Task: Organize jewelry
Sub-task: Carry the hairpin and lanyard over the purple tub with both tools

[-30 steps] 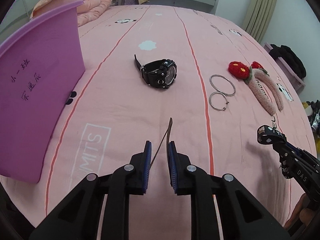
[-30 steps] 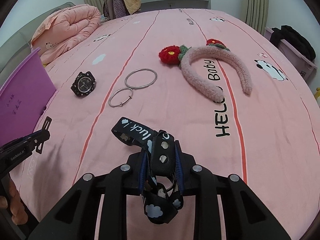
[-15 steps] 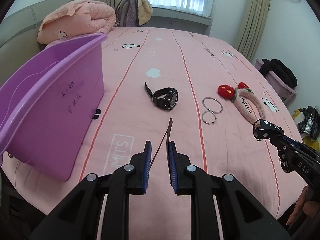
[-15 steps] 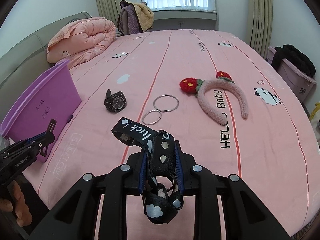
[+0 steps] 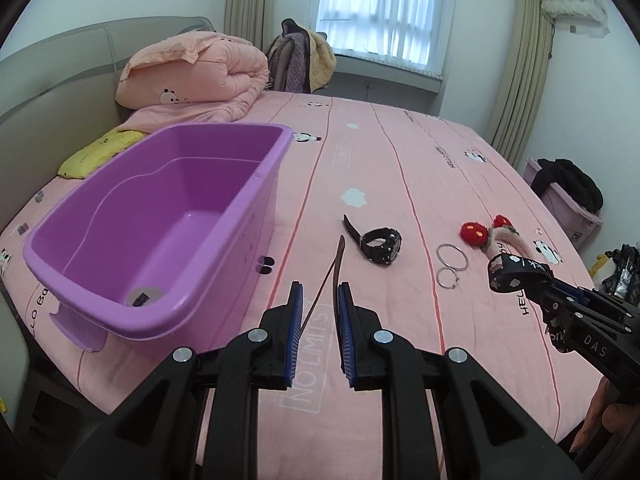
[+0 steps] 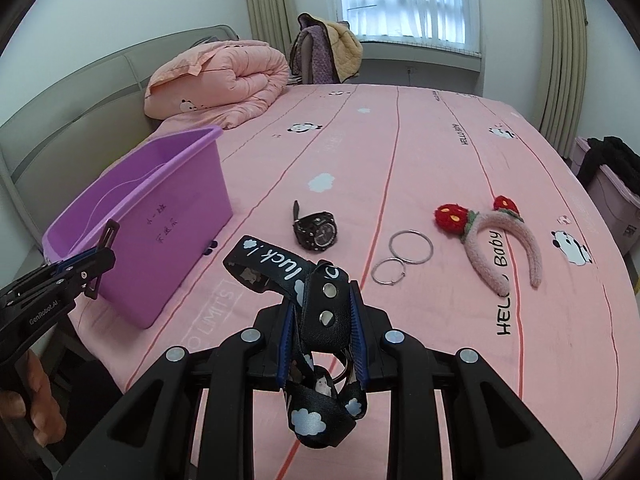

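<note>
"NO LIMITS" on bedsheet [image 5: 400, 184]; "HELLO Baby" on headband [image 6: 496, 236] and sheet; "luck" on black strap [image 6: 280, 268]; "GenRobot.AI" on left tool [image 6: 86, 268]; "DAS" on right tool [image 5: 516, 276].

Left tongs [image 5: 319, 308]: the grip point on the thin brown strap [image 5: 338, 258] is unclear; its lower end drops out of sight between the pads. Right tongs [image 6: 322, 332]: the metal ring sits behind the black lanyard [image 6: 280, 266], mostly covered, and the lanyard's print reads only in part. Handwriting on the purple bin [image 6: 188, 184] is too small to read. The sticker on the bin floor is unreadable. Both hands holding the tongs are cut by the frame edges.
</note>
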`<move>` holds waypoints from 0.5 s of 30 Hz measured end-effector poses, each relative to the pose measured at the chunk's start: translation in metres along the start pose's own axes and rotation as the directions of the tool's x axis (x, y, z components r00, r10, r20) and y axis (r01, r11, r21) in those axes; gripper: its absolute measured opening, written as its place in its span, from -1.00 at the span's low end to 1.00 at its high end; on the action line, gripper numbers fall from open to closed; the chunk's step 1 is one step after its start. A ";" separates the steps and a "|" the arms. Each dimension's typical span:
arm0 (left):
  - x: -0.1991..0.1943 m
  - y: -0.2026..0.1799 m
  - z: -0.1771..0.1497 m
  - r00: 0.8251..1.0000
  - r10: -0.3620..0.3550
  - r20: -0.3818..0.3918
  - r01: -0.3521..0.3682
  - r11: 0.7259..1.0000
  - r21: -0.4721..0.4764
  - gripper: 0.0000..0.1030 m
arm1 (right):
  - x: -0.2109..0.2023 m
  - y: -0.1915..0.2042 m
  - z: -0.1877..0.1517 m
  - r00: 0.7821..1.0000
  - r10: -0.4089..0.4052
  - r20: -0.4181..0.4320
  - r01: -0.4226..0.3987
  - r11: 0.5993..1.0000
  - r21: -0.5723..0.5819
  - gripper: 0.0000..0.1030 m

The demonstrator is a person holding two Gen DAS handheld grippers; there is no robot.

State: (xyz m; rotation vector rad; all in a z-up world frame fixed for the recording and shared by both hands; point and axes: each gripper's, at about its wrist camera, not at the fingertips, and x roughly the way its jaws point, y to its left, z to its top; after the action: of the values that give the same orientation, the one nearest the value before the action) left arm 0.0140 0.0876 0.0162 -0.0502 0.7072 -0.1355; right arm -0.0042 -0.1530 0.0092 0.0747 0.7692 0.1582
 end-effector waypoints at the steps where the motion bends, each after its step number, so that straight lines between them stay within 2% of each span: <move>1: -0.004 0.006 0.002 1.000 0.007 0.009 -0.007 1.000 -0.007 -0.65 | 0.000 0.005 0.002 1.000 0.011 0.003 -0.011 1.000 -0.007 -0.54; 9: -0.023 0.054 0.020 0.996 0.069 0.062 -0.064 0.995 -0.077 -0.64 | 0.006 0.056 0.034 0.992 0.117 0.038 -0.114 0.992 -0.061 -0.53; 15: -0.025 0.095 0.030 0.987 0.148 0.063 -0.139 0.983 -0.122 -0.64 | 0.023 0.099 0.061 0.978 0.202 0.057 -0.195 0.975 -0.110 -0.53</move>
State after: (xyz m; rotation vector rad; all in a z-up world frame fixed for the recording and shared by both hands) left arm 0.0249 0.1853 0.0459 -0.1153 0.6437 0.0460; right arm 0.0437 -0.0519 0.0494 0.0584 0.6843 0.3841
